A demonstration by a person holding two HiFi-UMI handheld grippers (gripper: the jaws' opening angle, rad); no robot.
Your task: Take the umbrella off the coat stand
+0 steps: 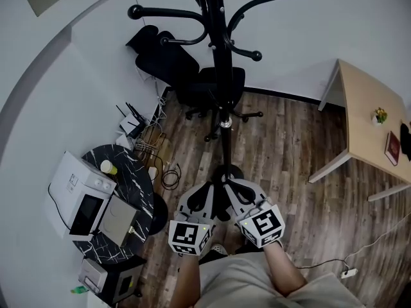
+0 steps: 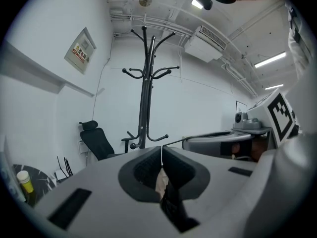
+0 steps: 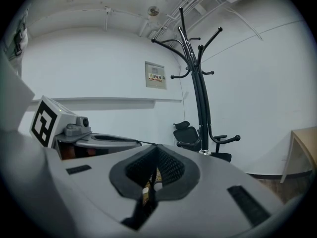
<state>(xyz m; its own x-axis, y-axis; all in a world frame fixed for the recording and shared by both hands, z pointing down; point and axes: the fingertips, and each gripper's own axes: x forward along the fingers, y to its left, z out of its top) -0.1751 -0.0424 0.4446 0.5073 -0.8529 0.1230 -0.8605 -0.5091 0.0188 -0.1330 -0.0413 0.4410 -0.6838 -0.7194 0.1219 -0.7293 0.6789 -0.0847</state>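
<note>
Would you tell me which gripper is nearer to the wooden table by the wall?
Right. The right gripper sits on the side toward the wooden table, though well short of it; the left gripper is beside the right one, farther from the table.

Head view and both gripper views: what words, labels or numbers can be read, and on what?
Wall notice: red heading and small print, too blurred to read.
Marker cubes: black-and-white square patterns only, no letters.
Red flat item on the table: any print too small to read.
No other text visible.
</note>
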